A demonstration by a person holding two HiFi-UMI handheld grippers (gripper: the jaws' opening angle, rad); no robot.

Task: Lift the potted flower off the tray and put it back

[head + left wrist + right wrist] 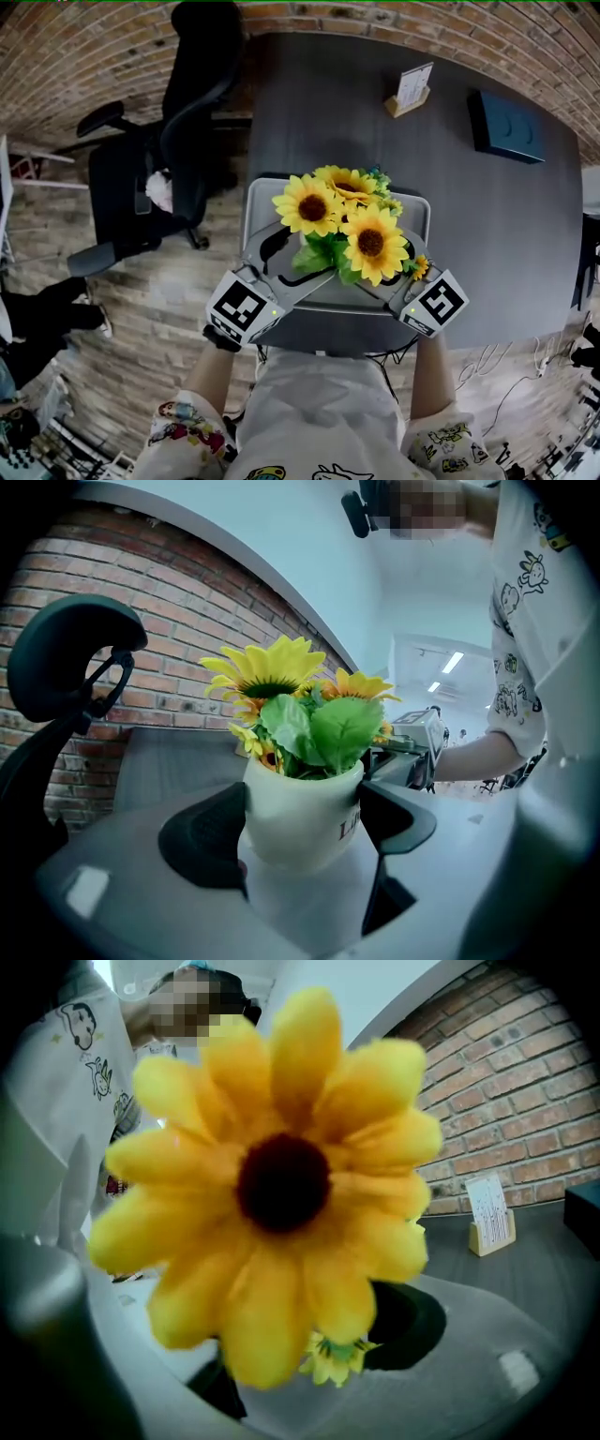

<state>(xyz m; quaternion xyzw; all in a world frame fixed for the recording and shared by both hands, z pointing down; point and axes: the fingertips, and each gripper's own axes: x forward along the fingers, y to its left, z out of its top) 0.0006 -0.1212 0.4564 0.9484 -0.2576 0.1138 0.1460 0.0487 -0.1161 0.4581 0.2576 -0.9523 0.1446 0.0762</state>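
A white pot [302,817] of yellow sunflowers [349,225] sits low over the grey tray [258,202]; I cannot tell whether its base touches the tray. My left gripper [305,822] is shut on the pot, one black pad pressed against each side. In the head view the left gripper [291,261] and the right gripper [389,277] both reach in under the blooms. A big sunflower head [281,1185] fills the right gripper view and hides the pot. There the right gripper [309,1363] shows only its dark jaws on either side, wide apart.
The tray lies near the front edge of a dark table [506,244]. On the far side of the table stand a small card holder [410,91] and a dark blue box [506,125]. A black office chair [159,169] stands to the left of the table.
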